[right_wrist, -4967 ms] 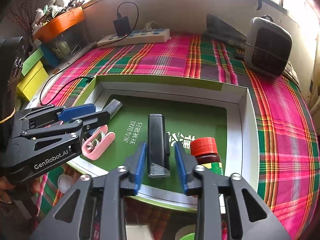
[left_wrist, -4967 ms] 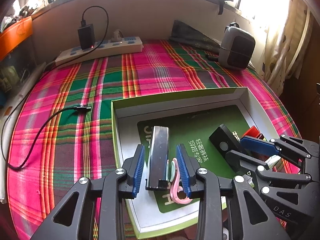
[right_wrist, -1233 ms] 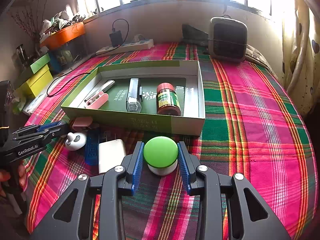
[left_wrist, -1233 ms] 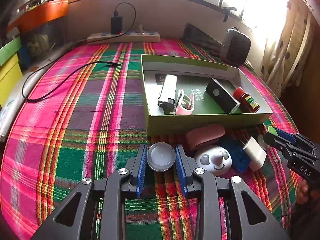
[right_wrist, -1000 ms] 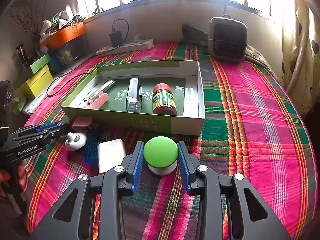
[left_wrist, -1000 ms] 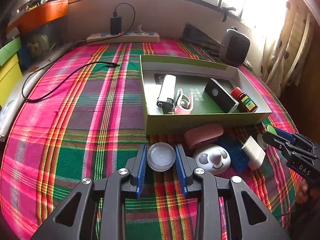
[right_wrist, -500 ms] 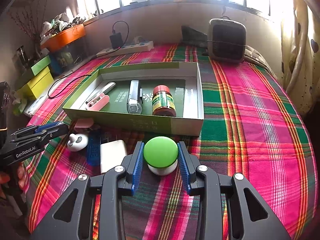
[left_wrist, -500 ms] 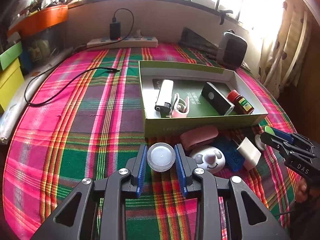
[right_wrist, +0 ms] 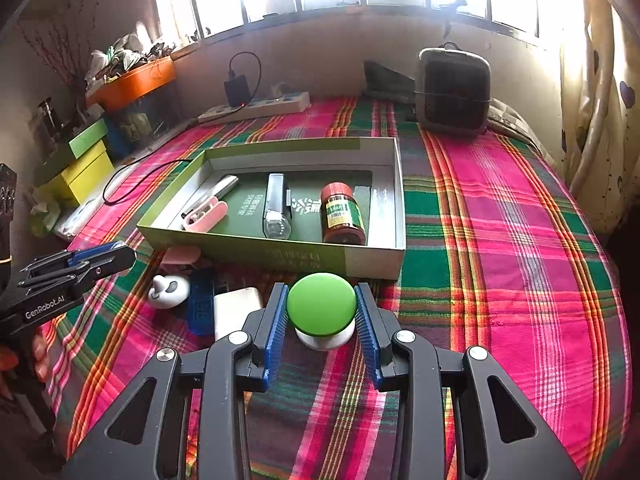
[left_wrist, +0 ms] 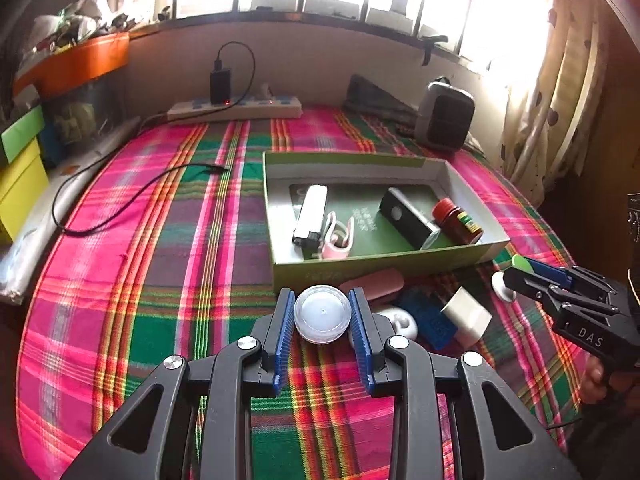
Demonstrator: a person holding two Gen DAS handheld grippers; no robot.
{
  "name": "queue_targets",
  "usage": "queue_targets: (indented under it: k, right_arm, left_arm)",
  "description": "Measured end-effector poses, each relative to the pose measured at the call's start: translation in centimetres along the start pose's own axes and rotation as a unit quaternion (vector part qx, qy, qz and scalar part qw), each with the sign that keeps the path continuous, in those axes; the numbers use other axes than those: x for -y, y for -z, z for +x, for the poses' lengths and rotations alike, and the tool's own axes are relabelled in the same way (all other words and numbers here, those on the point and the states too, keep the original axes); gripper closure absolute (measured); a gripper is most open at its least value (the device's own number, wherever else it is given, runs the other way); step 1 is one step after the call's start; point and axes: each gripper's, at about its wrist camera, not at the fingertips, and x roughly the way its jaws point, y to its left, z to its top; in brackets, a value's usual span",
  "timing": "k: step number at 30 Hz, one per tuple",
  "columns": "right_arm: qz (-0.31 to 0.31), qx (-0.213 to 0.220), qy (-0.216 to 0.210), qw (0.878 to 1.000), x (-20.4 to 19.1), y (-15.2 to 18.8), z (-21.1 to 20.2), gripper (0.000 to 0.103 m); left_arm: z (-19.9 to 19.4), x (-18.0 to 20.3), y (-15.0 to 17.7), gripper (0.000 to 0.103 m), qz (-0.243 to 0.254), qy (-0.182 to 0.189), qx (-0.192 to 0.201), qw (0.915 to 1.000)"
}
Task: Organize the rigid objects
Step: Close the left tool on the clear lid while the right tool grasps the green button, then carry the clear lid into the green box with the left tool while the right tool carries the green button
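My left gripper [left_wrist: 322,296] is shut on a clear round jar [left_wrist: 322,314], held just above the plaid cloth in front of the green box [left_wrist: 376,264]. My right gripper [right_wrist: 321,290] is shut on a green-domed knob with a white base [right_wrist: 322,306], near the box's front right corner [right_wrist: 372,260]. Inside the box lie a silver bar [left_wrist: 310,214], a pink clip [left_wrist: 339,236], a black case [left_wrist: 404,218] and a red-capped bottle [right_wrist: 342,214]. The right gripper [left_wrist: 516,270] also shows at the right edge of the left wrist view.
Loose on the cloth before the box lie a pink case [left_wrist: 376,282], a white face toy [right_wrist: 170,288], a blue brick [right_wrist: 202,300] and a white block [right_wrist: 236,310]. A power strip [left_wrist: 234,110], a black cable [left_wrist: 120,196] and a small heater [right_wrist: 454,92] sit farther back.
Five seconds ago both grippers stood over items inside the box; now each holds an item in front of it. Over the last second the left gripper rose slightly with the jar; the right stayed put.
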Motion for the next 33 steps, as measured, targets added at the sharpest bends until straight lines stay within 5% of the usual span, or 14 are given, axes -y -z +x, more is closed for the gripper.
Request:
queue_targets:
  k: [13,33]
  right_arm:
    - [-0.001,0.025,-0.008,1.000,0.0,-1.7,-1.3,0.068]
    - [0.005,0.019,-0.034,0.999,1.7,-7.7,1.3,0.068]
  left_arm:
    - [-0.6,1.0,-2.5,0.076,0.013,0.025,0.016,0.9995]
    - [4.3,2.4,-7.4,0.076,0.031,0.050,-0.009,0.9982]
